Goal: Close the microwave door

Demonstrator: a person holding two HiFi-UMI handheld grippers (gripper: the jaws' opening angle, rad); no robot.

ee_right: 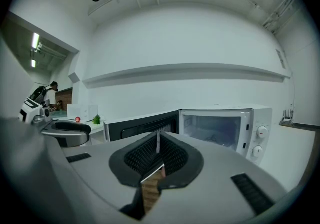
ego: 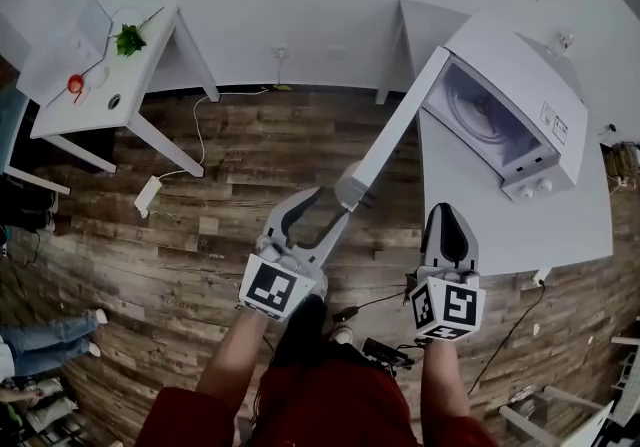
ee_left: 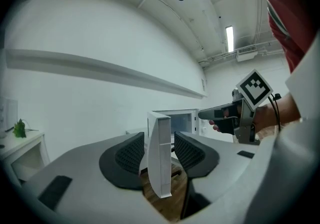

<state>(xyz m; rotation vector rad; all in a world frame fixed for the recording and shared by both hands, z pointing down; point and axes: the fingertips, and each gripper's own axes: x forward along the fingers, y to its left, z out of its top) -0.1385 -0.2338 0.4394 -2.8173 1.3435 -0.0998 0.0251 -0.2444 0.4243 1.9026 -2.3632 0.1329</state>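
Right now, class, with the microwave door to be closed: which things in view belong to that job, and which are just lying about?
Job: microwave; its open door; left claw, open astride the door's edge.
Lying about: right claw, shut and empty; plant and red object on the side table; white adapter on the floor.

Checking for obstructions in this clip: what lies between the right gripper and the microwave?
Only bare white table top. In the head view, nothing stands between the right gripper and the microwave.
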